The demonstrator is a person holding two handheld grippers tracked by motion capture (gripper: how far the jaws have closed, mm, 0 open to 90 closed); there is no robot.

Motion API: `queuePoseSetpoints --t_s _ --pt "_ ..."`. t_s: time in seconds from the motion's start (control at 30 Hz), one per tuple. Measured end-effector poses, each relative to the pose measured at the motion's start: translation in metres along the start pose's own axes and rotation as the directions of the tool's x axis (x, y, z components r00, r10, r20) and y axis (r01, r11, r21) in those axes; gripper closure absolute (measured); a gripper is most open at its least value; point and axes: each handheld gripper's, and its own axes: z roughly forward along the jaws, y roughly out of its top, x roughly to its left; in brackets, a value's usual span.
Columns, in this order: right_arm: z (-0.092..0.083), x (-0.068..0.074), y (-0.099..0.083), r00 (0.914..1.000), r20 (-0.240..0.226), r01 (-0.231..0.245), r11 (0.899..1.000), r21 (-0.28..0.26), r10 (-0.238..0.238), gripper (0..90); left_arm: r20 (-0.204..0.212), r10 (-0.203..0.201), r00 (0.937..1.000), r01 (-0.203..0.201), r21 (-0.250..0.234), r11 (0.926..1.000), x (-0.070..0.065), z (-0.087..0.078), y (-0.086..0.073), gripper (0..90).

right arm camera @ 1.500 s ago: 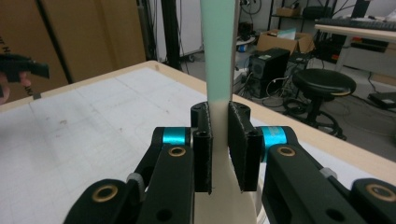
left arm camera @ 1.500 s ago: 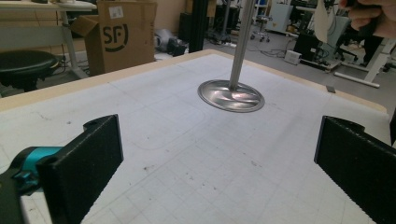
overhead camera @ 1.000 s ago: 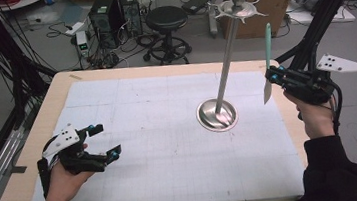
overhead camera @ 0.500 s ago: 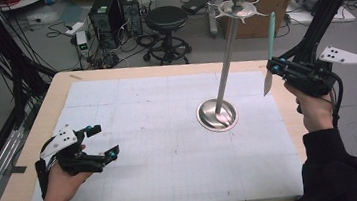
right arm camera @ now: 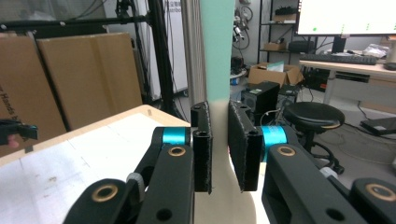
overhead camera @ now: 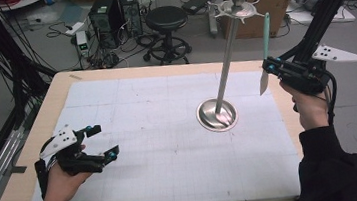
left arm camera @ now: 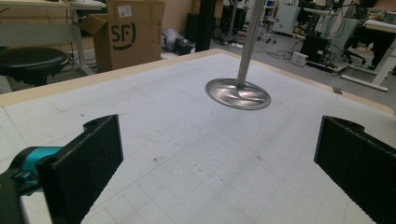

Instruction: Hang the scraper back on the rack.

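Here, my right gripper [right arm camera: 218, 149] is pinching a mint-handled knife [overhead camera: 265, 51] upright, blade down, beside the stand [overhead camera: 227, 60] with its hooked top. I am judging that the handle end must rise squarely to a hook. My left gripper [overhead camera: 101, 141] is resting wide open, empty, on the table [overhead camera: 167, 111]. No containers here.

So the left gripper [left arm camera: 219, 163] has its two black jaws standing wide apart, nothing between them, just the white gridded mat [left arm camera: 187, 154] underneath. Farther out on the mat sits the shiny round base [left arm camera: 238, 93] of the metal stand, its pole [left arm camera: 249, 42] going straight up. A cardboard box [left arm camera: 133, 32] and black stool [left arm camera: 30, 60] sit beyond the table.
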Motion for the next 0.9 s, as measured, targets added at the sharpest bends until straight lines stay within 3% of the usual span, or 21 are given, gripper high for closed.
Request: queuePoseSetpoints --t_s 0.3,0.57,0.6,0.73,0.77,0.9 --pt "0.007 0.003 -0.002 0.9999 -0.010 0.001 1.000 0.010 -0.001 80.2 -0.002 0.000 1.0000 0.000 0.000 1.0000 0.000 -0.001 0.000 1.7" --pt "0.014 0.005 -0.003 0.9995 0.021 0.025 1.000 0.010 -0.026 78.1 -0.003 -0.001 1.0000 0.001 0.000 1.0000 0.001 -0.002 -0.001 1.7" --pt "0.016 0.007 -0.003 0.9985 0.040 0.038 0.999 0.012 -0.039 68.0 -0.003 -0.002 1.0000 0.002 -0.001 1.0000 0.001 -0.002 -0.001 1.7" --pt "0.016 0.011 -0.006 0.9956 0.073 0.060 0.998 0.003 -0.060 59.9 0.014 0.001 0.9999 -0.001 -0.008 1.0000 0.001 -0.003 0.000 1.7" --pt "0.015 0.013 -0.010 0.9942 0.097 0.049 0.999 -0.008 -0.048 52.6 0.021 0.004 0.9998 -0.004 -0.012 0.9999 0.000 -0.004 0.000 1.7" --pt "0.013 0.014 -0.020 0.9938 0.109 0.026 1.000 -0.007 -0.025 42.0 0.038 -0.002 0.9993 0.003 -0.024 0.9997 -0.001 -0.004 0.001 1.7"
